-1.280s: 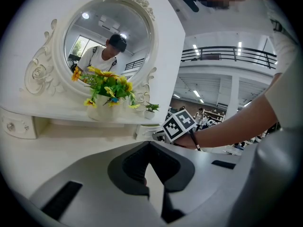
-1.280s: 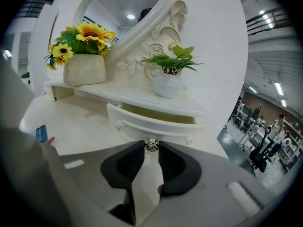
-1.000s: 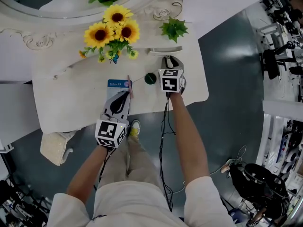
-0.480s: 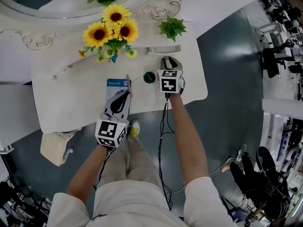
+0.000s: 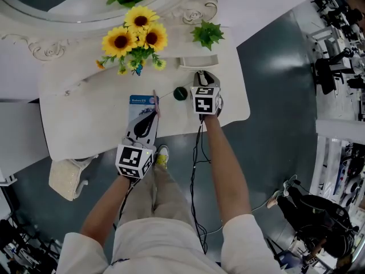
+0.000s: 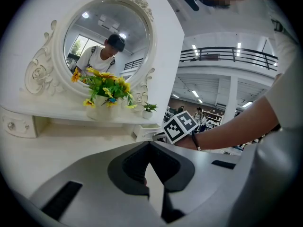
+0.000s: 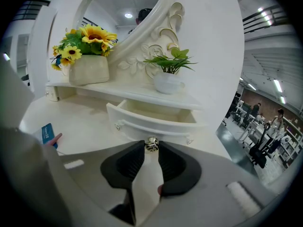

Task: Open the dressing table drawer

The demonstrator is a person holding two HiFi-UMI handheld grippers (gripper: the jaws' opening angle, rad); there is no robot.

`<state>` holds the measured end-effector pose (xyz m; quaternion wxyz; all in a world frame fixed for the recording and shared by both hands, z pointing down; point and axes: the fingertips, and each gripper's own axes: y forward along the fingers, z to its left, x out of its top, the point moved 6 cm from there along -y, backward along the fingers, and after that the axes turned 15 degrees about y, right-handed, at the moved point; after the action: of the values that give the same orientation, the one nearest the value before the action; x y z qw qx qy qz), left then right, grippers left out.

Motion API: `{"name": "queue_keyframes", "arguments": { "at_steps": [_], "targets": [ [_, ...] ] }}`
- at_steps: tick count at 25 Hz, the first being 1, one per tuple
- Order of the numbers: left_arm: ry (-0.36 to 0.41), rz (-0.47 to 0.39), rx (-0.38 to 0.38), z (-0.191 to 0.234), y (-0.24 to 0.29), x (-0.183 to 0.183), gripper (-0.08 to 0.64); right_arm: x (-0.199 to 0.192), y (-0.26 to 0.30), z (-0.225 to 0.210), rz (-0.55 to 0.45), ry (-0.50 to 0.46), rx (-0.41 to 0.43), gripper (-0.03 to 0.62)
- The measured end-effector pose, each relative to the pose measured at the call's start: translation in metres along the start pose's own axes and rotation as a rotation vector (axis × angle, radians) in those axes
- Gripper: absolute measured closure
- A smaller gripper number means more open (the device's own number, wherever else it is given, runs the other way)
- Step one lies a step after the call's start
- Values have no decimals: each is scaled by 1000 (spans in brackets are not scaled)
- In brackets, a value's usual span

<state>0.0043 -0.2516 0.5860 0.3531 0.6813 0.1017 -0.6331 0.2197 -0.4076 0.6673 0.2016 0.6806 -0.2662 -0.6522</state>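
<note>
The small white drawer (image 7: 156, 117) under the dressing table's shelf stands pulled out, and its hollow inside shows. My right gripper (image 7: 151, 148) is shut on the drawer's metal knob (image 7: 152, 144), which sits between the fingertips. From the head view the right gripper (image 5: 203, 76) reaches to the drawer front (image 5: 197, 61). My left gripper (image 5: 149, 114) hovers over the front of the tabletop (image 5: 85, 124), shut with nothing in it. Its tips (image 6: 149, 143) meet in the left gripper view, where the right gripper's marker cube (image 6: 180, 126) also shows.
A vase of sunflowers (image 5: 132, 39) and a small potted plant (image 5: 209, 34) stand on the shelf below the oval mirror (image 5: 85, 4). A blue card (image 5: 140, 103) and a dark round object (image 5: 181, 93) lie on the tabletop. A cushioned stool (image 5: 67, 177) stands at the table's left front.
</note>
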Motion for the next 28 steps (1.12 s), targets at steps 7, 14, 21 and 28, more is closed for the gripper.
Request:
{"name": "queue_keyframes", "arguments": {
  "at_steps": [7, 14, 21, 28],
  "targets": [
    [1, -3, -3, 0, -1, 1, 551, -3, -3, 0, 3, 3, -3, 489],
    [4, -2, -10, -3, -2, 0, 551, -6, -7, 0, 2, 4, -2, 490],
    [5, -4, -10, -5, -3, 1, 551, -9, -10, 0, 7, 5, -3, 489],
    [7, -6, -10, -8, -5, 1, 551, -11, -13, 0, 10, 4, -1, 489]
  ]
}}
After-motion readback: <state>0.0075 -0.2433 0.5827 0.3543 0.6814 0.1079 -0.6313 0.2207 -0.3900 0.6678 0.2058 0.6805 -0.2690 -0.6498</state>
